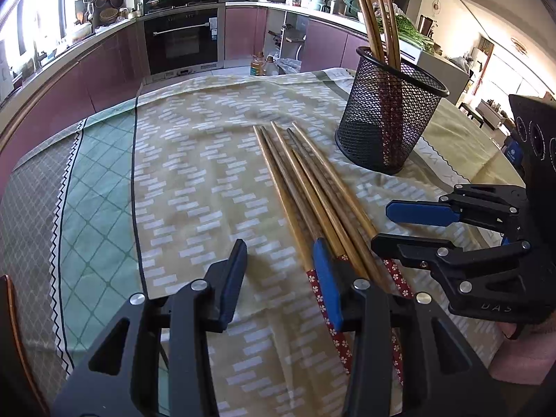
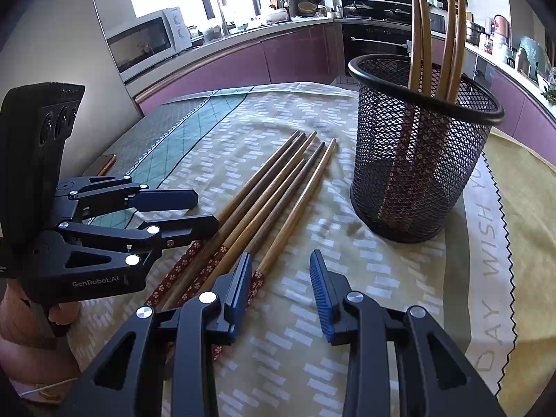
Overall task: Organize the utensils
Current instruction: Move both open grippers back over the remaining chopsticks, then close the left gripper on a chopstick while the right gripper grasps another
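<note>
Several wooden chopsticks (image 1: 305, 191) (image 2: 267, 191) with red flowered ends lie side by side on the patterned tablecloth (image 1: 191, 173). A black mesh cup (image 1: 382, 128) (image 2: 417, 173) stands beyond them with several chopsticks (image 1: 371, 17) (image 2: 420, 34) upright inside. My left gripper (image 1: 279, 253) (image 2: 206, 208) is open low over the bundle's red ends; its right finger lies over them. The right gripper (image 2: 281, 260) (image 1: 380, 226) is open too, just right of the bundle, its left finger beside the outermost chopstick's red end. Neither gripper holds anything.
The cloth covers a round table. A flat phone-like object (image 2: 104, 163) lies near the table's far left edge. A chair back (image 1: 7, 312) shows at the lower left. Kitchen counters, an oven (image 1: 180, 41) and a microwave (image 2: 146, 41) stand beyond. A hand (image 2: 21, 312) holds the left gripper.
</note>
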The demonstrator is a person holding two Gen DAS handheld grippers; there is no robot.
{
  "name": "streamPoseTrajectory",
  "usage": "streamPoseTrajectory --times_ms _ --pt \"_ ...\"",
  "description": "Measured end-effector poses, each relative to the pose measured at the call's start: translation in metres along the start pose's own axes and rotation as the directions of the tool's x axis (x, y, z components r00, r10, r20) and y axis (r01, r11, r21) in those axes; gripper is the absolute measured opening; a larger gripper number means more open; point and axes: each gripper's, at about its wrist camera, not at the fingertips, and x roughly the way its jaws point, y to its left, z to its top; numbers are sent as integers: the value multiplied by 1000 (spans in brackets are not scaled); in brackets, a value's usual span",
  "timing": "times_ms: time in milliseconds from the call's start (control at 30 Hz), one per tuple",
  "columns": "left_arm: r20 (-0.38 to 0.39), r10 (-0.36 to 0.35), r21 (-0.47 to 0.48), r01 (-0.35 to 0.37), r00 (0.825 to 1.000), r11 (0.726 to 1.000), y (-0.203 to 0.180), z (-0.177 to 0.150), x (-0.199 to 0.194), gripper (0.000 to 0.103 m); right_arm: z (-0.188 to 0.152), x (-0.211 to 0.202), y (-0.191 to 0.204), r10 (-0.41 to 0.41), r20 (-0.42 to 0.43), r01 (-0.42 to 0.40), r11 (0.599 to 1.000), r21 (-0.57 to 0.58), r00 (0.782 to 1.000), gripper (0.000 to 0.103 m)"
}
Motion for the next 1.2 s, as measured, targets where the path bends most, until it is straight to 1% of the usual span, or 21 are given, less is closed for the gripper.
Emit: streamPoseTrajectory --times_ms 133,333,433,500,533,667,733,867,967,1033,1133,1200 --pt "-10 20 17 -20 1000 1000 -2 9 6 40 6 7 6 -23 -7 23 1000 -13 1000 31" --pt "-20 34 24 -34 999 999 0 20 17 31 16 15 3 -41 -8 41 999 -7 999 26" --pt "-20 43 15 -42 999 999 1 22 19 25 19 18 3 -44 -4 44 999 9 999 20" --pt "-19 36 1 -36 999 999 2 22 18 12 18 17 -2 -30 1 30 999 33 1000 12" --pt "-18 25 -10 -25 1000 1000 2 21 17 11 16 16 -6 -18 5 18 998 59 1000 10" --pt "-3 16 -51 -16 1000 999 6 15 13 8 11 8 -14 -5 35 1 994 109 999 6" --pt "11 3 -69 -2 1000 998 8 12 7 8 10 0 -19 0 65 -8 992 128 998 6" --pt "36 -30 -62 32 999 998 4 5 -7 8 7 -10 -19 37 79 -46 992 115 996 6" --pt "27 -49 -42 50 998 998 -3 -3 -12 8 3 -10 -15 66 52 -70 994 87 996 6" --pt "6 -57 -30 57 998 998 -7 -8 -10 8 -1 -8 -14 79 22 -81 994 73 997 6" --pt "-16 -50 -15 50 999 999 -9 -12 -6 8 -2 -4 -12 76 -11 -75 996 55 997 7" --pt "-25 -51 -8 51 998 999 -10 -12 -5 8 -1 -1 -9 71 -19 -70 996 50 997 8"
